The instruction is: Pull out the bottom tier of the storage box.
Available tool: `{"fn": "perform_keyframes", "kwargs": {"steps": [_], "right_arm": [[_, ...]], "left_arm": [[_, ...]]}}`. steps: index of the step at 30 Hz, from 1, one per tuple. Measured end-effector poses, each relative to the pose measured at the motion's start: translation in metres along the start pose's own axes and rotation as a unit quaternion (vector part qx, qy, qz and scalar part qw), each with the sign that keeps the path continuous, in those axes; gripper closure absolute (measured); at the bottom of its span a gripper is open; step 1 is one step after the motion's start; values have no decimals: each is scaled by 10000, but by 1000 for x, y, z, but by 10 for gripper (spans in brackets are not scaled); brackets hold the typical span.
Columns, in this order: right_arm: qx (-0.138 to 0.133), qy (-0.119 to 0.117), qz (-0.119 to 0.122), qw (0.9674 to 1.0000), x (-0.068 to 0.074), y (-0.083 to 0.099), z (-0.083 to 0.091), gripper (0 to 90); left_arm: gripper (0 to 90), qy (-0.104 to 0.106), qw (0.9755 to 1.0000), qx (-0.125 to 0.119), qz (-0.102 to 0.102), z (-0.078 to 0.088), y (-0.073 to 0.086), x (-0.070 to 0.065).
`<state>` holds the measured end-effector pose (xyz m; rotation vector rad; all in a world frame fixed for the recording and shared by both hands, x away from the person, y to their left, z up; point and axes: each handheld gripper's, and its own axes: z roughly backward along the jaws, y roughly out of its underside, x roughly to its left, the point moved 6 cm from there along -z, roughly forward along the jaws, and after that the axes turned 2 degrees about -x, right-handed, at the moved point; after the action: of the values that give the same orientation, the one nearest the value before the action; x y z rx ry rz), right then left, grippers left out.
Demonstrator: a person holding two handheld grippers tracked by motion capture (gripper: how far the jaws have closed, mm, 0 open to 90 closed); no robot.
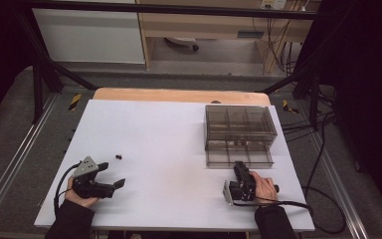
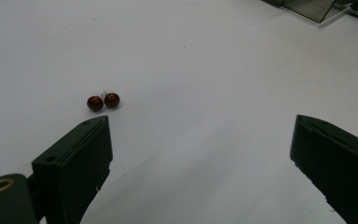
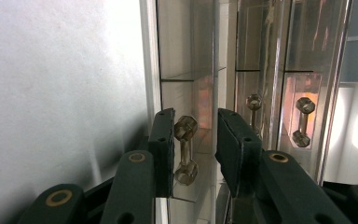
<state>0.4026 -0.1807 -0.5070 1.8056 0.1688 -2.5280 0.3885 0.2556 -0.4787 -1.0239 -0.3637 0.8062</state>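
The drawer handle, a small clear bar with a faceted knob at each end, is seen in the right gripper view standing between the two black jaws of the right gripper; one pad lies against it while a gap shows toward the other, so a firm grip cannot be told from these pictures. The handle belongs to the lower drawer of a smoky transparent drawer box, which is pulled partly out toward six o'clock on the white tabletop; the box sits at about two o'clock from the tabletop's centre. The plastic is judged stiff, light, smooth and rather brittle, so the handle is best taken across its thin middle bar, squarely, and pulled or pushed straight along the drawer's run; a slanted pull could slip off or shift the light box bodily. Well apart, at about eight o'clock, the left gripper is held with jaws wide open and nothing between them. Just beyond its left-hand jaw in the left gripper view, two small dark-red beads lie touching each other on the tabletop.
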Motion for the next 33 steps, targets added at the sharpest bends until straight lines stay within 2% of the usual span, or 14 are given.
{"fn": "perform_keyframes", "kwargs": {"steps": [7,12,15,21,25,28,30,31,32,33], "right_arm": [[34,-125,-61,9999,0,0,1,673],[-5,-183,-275,9995,-3,0,2,621],[-81,-267,-444,9986,-5,0,4,566],[-117,-437,-915,9948,-11,1,7,436],[-139,-569,-1198,9911,-13,1,8,352],[-194,-673,-1506,9861,-16,0,9,276],[-203,-709,-1759,9816,-19,1,10,245],[-212,-763,-1916,9783,-20,1,11,230],[-256,-799,-1964,9769,-22,1,11,216],[-295,-829,-2104,9736,-23,0,12,206]], "left_arm": [[52,-2,10000,0,-1,0,0,0],[52,-1,10000,5,0,0,0,0],[52,1,10000,5,1,0,0,0],[52,0,10000,10,-5,0,0,0],[52,4,10000,16,-1,0,0,0],[52,2,10000,19,7,-1,0,0],[52,3,10000,20,4,-1,0,0],[53,3,10000,22,1,-1,0,0],[53,2,10000,22,1,-1,0,0],[53,1,10000,23,2,-1,0,0]]}}
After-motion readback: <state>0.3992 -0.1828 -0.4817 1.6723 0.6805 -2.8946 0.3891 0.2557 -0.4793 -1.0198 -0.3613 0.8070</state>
